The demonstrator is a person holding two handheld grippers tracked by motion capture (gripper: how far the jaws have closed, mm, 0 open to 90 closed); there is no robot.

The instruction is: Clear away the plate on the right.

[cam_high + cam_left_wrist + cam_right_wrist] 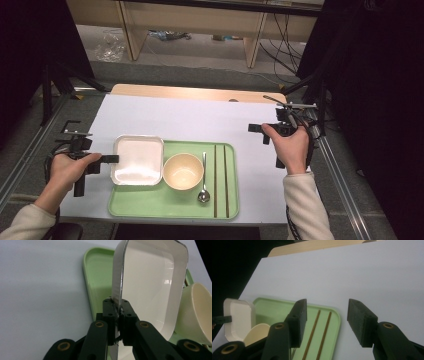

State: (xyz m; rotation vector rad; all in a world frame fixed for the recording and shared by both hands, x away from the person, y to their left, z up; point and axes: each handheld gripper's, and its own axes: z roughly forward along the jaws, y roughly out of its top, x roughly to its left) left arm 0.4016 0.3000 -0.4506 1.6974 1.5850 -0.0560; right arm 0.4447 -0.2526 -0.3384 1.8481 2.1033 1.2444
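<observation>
White rectangular dish [137, 160] sits at the left end of the green tray [170, 202], centre-bottom of the high view — the left tool [107, 159] is clamped on its left rim. Grasp made; lifting or moving it looks still ahead. Right tool [325, 323], jaws apart, holds nothing over the worktop [200, 117] — at frame right.
</observation>
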